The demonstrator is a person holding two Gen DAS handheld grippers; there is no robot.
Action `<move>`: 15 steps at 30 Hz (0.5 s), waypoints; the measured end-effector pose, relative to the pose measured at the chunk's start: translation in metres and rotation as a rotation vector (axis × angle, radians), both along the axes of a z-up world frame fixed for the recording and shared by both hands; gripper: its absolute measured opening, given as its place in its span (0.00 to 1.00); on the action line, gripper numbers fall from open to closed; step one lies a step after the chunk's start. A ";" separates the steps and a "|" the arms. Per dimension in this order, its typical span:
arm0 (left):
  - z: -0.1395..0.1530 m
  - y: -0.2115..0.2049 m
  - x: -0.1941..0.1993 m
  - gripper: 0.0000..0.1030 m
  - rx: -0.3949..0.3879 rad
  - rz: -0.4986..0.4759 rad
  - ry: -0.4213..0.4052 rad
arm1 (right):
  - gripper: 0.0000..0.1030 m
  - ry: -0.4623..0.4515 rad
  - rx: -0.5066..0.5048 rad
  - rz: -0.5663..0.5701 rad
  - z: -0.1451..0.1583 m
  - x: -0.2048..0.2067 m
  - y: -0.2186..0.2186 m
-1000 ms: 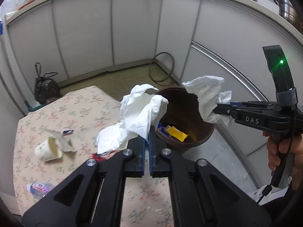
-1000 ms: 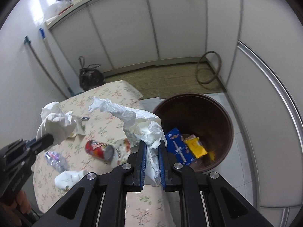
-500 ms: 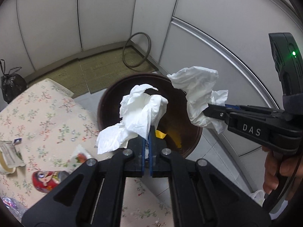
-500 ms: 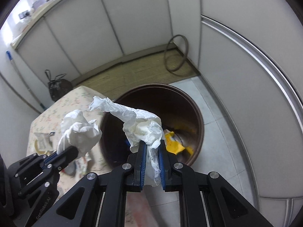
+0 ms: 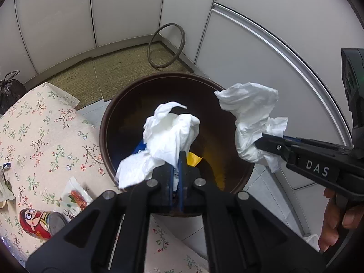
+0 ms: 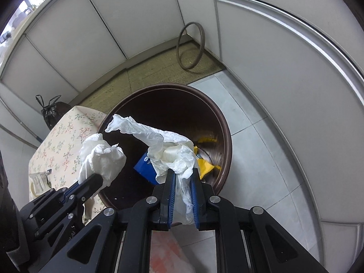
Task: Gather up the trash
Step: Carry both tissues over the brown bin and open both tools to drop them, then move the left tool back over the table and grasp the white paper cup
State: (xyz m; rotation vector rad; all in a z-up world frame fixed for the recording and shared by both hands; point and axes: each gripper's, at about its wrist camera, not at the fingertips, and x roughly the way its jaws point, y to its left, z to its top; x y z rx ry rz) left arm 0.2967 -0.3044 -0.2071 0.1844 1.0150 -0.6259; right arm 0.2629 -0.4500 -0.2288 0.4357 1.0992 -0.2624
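Both crumpled tissues hang over the open mouth of the brown trash bin (image 5: 107, 136). The left gripper (image 5: 175, 170) pinches one tissue (image 5: 168, 136) tight; the right gripper (image 6: 183, 179) clamps the other tissue (image 6: 173, 152). Each wad sits directly above the bin, so letting go should drop it in.

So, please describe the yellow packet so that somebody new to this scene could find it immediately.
Find the round dark brown bin standing on the floor beside the flowered table. Look down inside it, at the bottom. The yellow packet lies there next to a blue packet, and it is the only yellow thing, unlike the white crumpled tissues held above.
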 end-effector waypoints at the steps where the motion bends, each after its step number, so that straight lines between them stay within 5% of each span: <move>1: -0.001 -0.001 0.000 0.04 0.003 -0.003 -0.001 | 0.14 0.000 0.001 -0.001 0.000 -0.001 0.000; 5: 0.000 0.001 0.000 0.07 0.001 -0.001 0.002 | 0.20 -0.008 0.007 -0.015 0.000 0.002 -0.004; 9: 0.006 0.006 -0.003 0.27 -0.006 0.006 -0.013 | 0.28 -0.026 0.030 -0.031 0.004 -0.001 -0.007; 15: 0.021 0.018 -0.008 0.38 -0.014 0.007 -0.037 | 0.47 -0.059 0.027 -0.043 0.016 -0.005 -0.007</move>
